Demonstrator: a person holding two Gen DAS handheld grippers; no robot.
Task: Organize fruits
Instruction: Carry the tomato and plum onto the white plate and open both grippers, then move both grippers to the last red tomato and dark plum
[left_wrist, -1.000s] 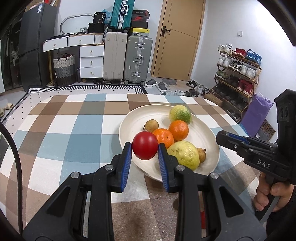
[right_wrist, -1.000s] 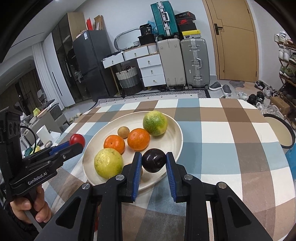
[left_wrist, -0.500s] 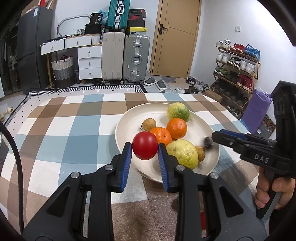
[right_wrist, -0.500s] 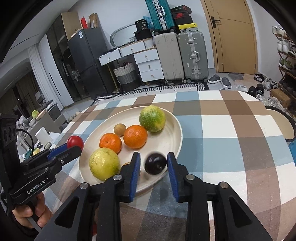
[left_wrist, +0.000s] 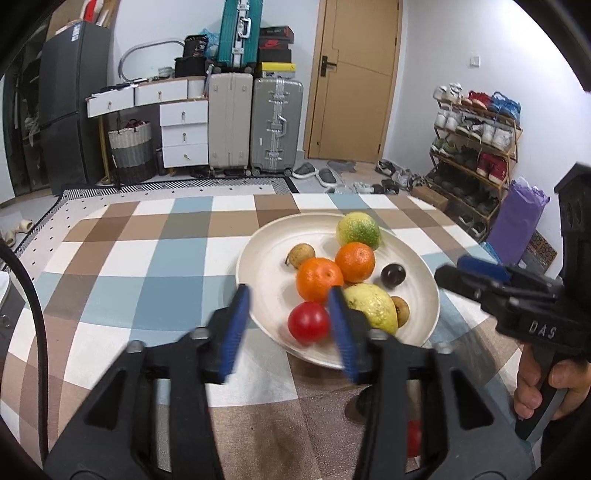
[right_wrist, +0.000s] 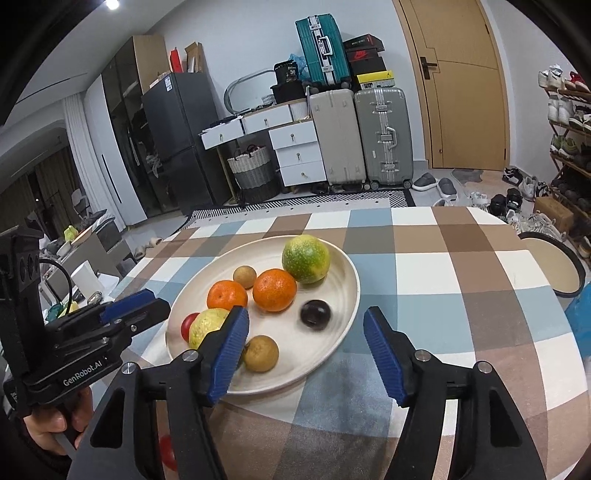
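where left view hides it – brown fruit (right_wrist: 260, 353) whole

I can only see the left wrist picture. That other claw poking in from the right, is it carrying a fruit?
Observer: No. In the right wrist view the right claw is wide open, with nothing between its fingers.
Operator: So is the dark round fruit loose?
Observer: Yes. The dark fruit lies on the plate just ahead of that claw, touching neither finger.
Operator: Is there anything off the table's far right side that I'm missing?
Observer: A round thing with a dark rim and a beige top sits beside the table there.
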